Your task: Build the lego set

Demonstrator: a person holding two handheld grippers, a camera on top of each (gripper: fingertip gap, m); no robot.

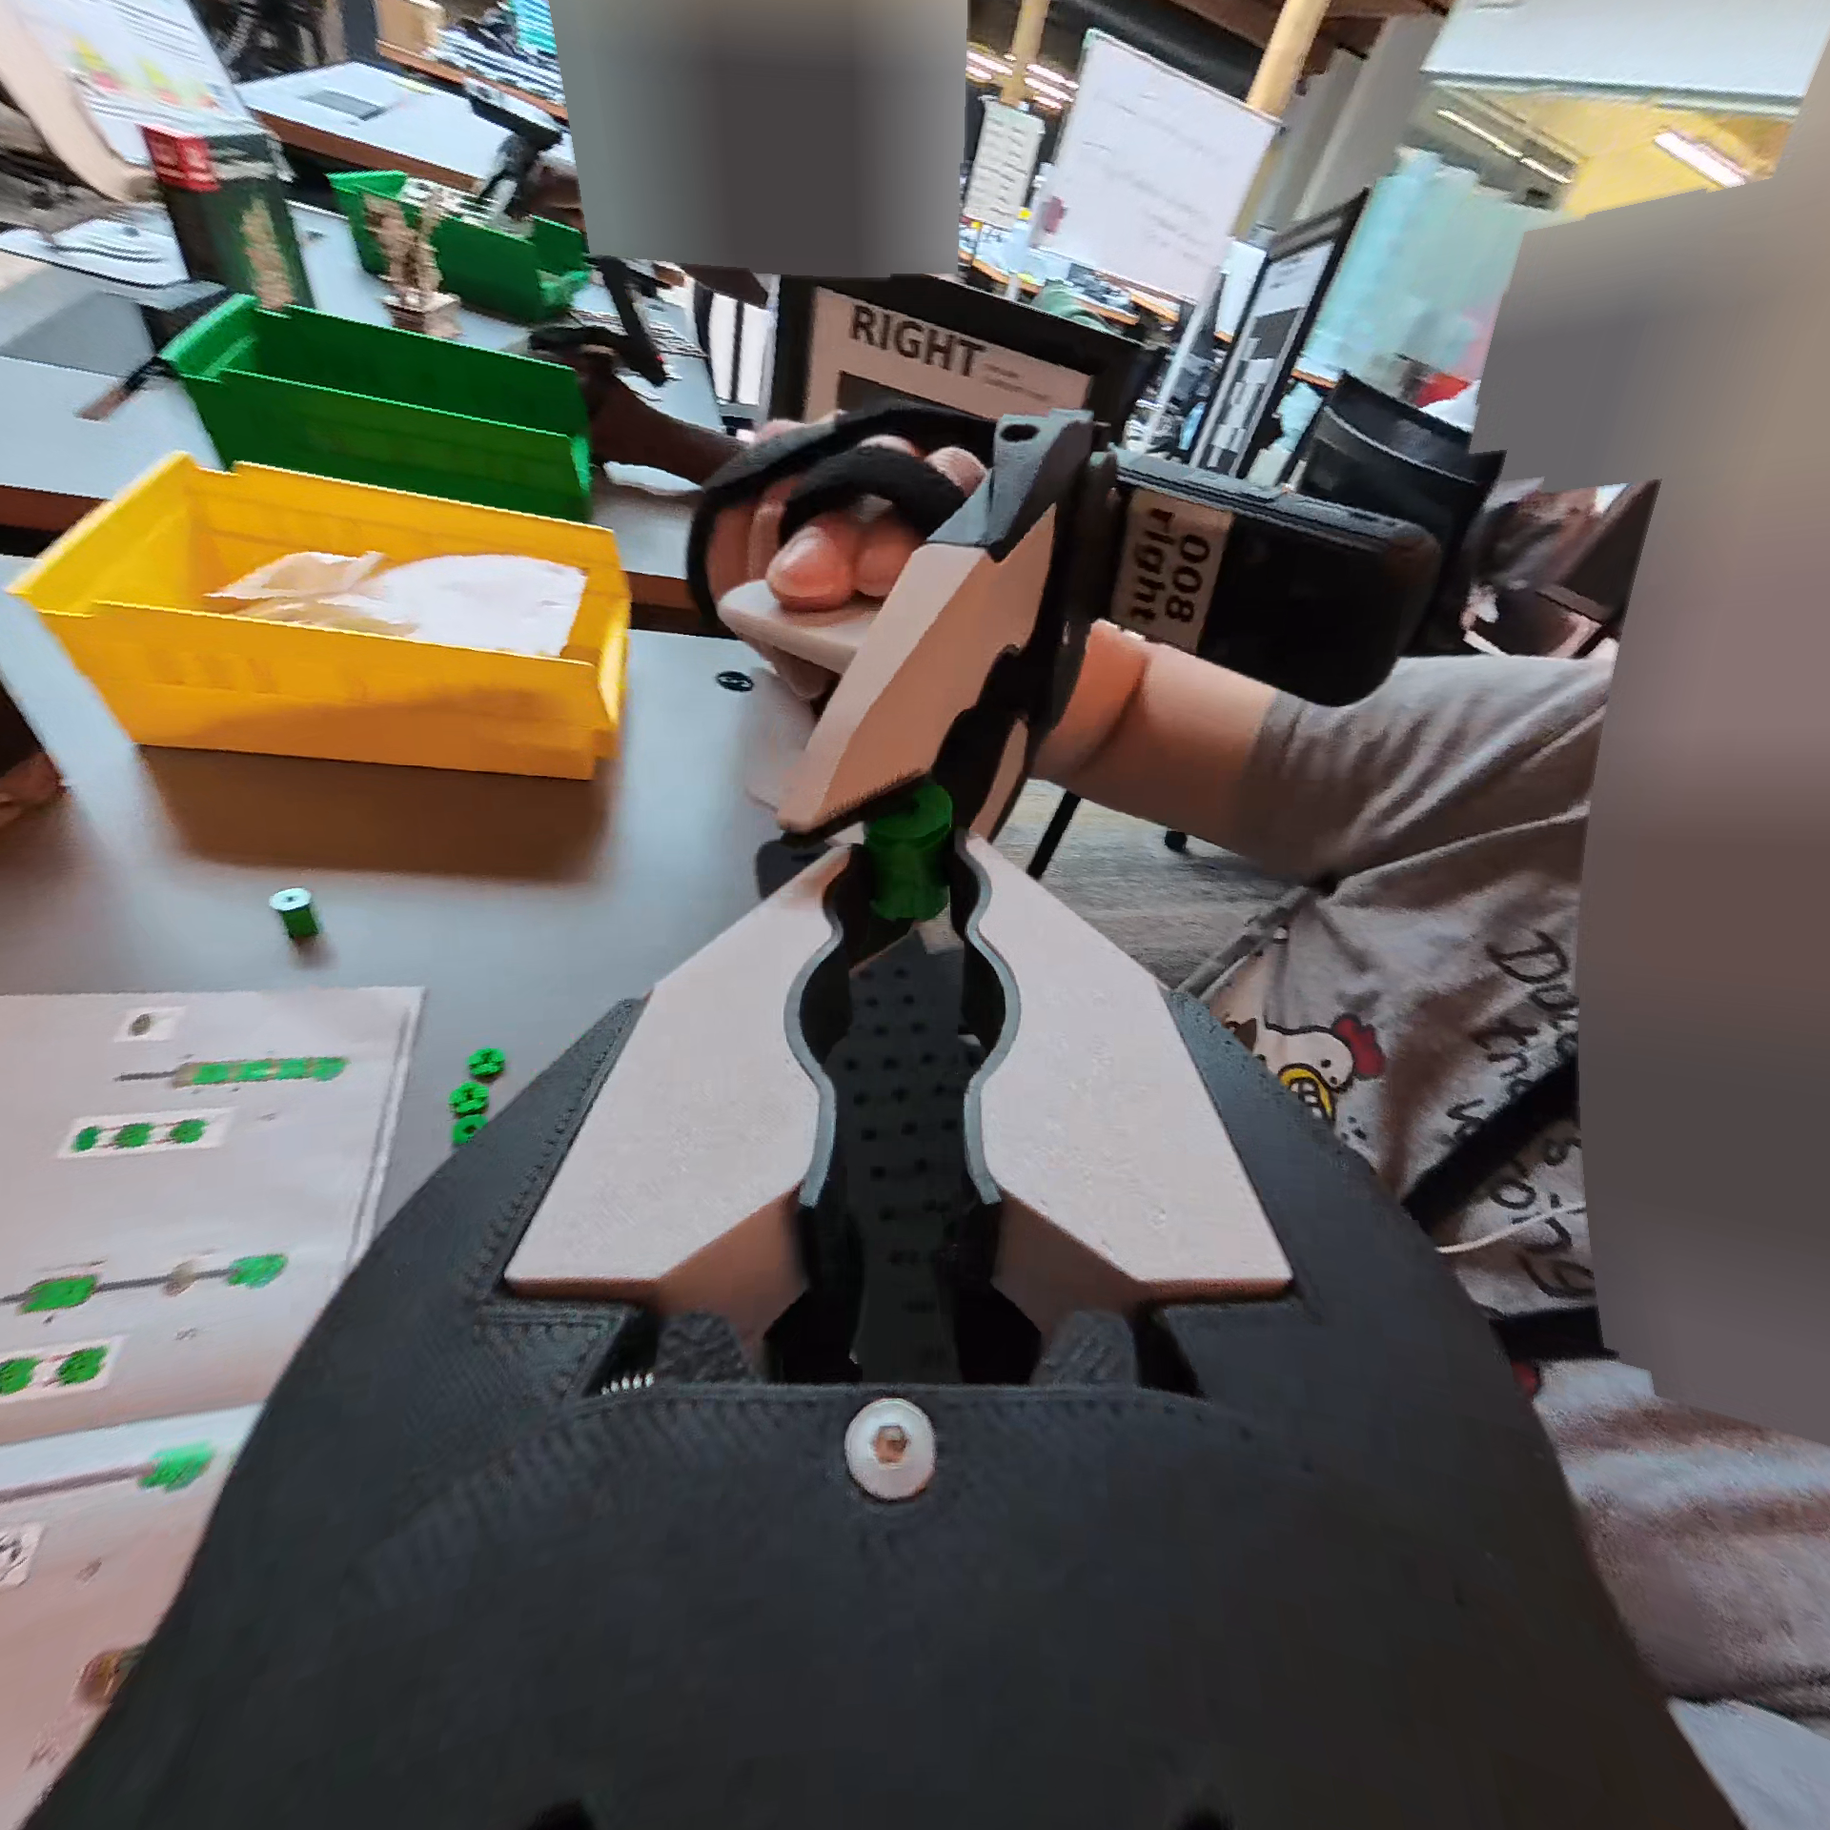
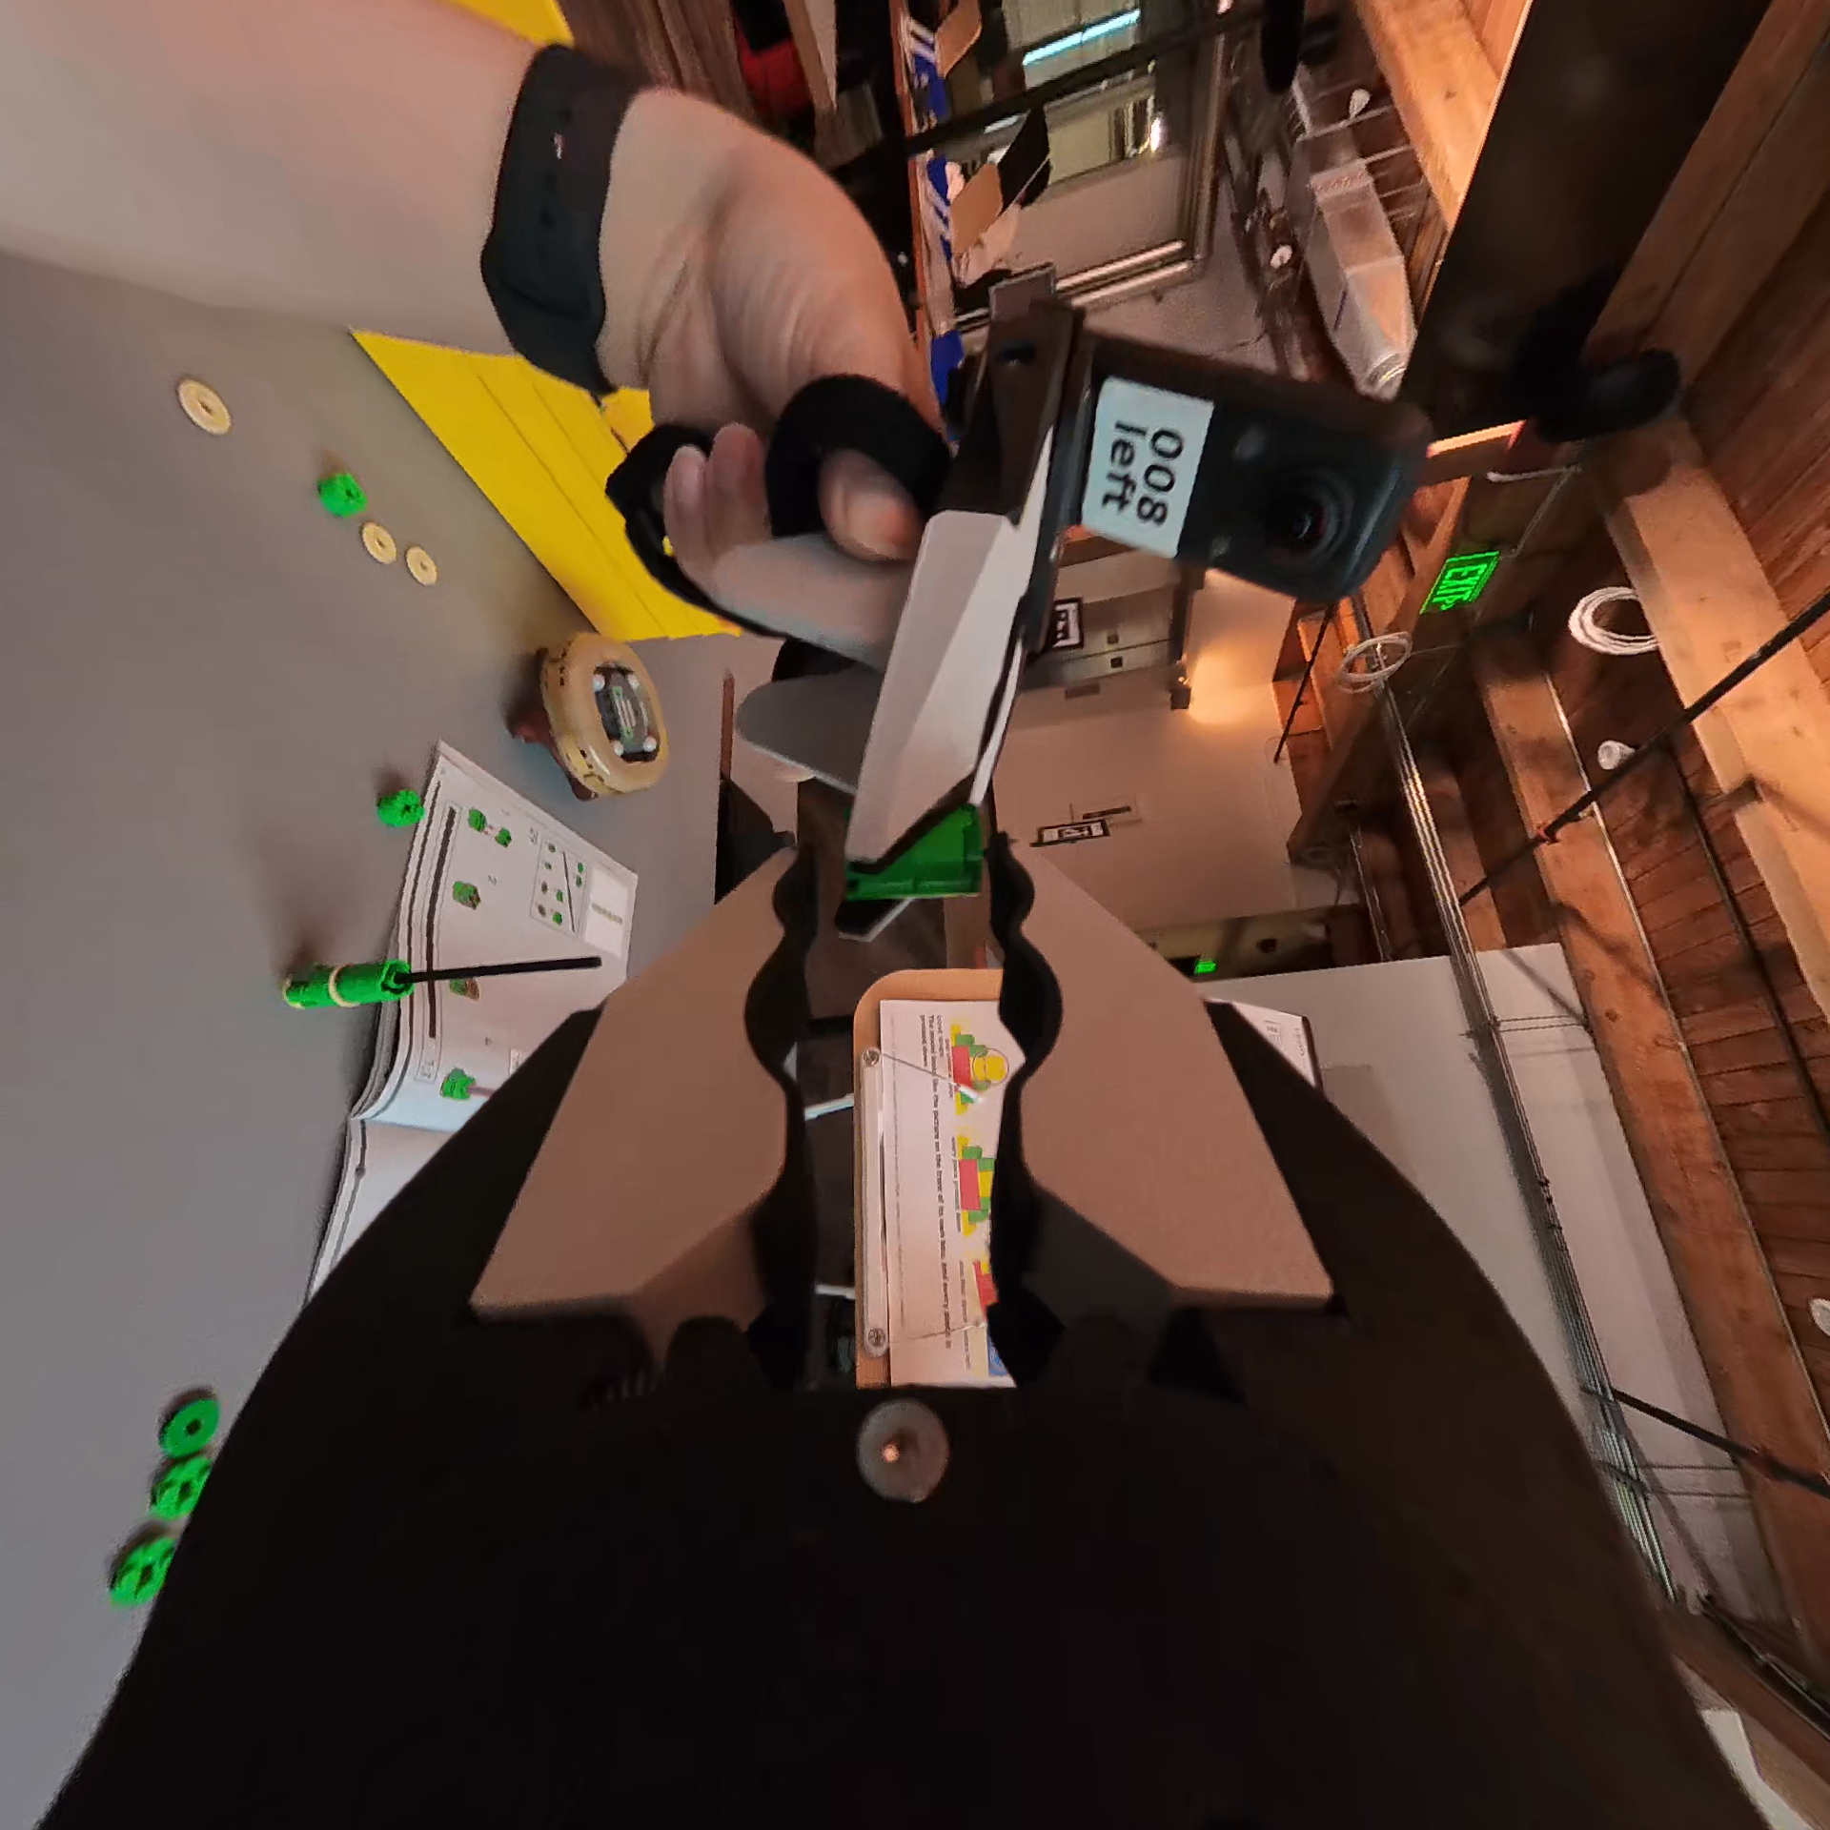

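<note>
A green cylindrical lego piece [image 1: 906,860] is held in the air between both grippers. In the left wrist view my left gripper [image 1: 906,871] has its tips closed on the piece's lower part. The right gripper [image 1: 916,792] comes down from above and grips its top. In the right wrist view the same green piece [image 2: 916,864] sits between my right gripper's tips [image 2: 896,876], with the left gripper [image 2: 921,842] clamped on it from above. A green and tan assembly [image 2: 347,983] on a black axle [image 2: 505,966] lies on the grey table.
An open instruction booklet [image 2: 515,911] [image 1: 178,1188] lies on the table [image 2: 149,693]. Loose green pieces [image 1: 295,911] [image 1: 475,1089] [image 2: 183,1426], tan discs [image 2: 376,540] and a tan wheel [image 2: 604,728] are scattered around. A yellow bin [image 1: 327,634] and a green bin [image 1: 396,416] stand behind. Both grippers' tips are close together, under 4 cm apart.
</note>
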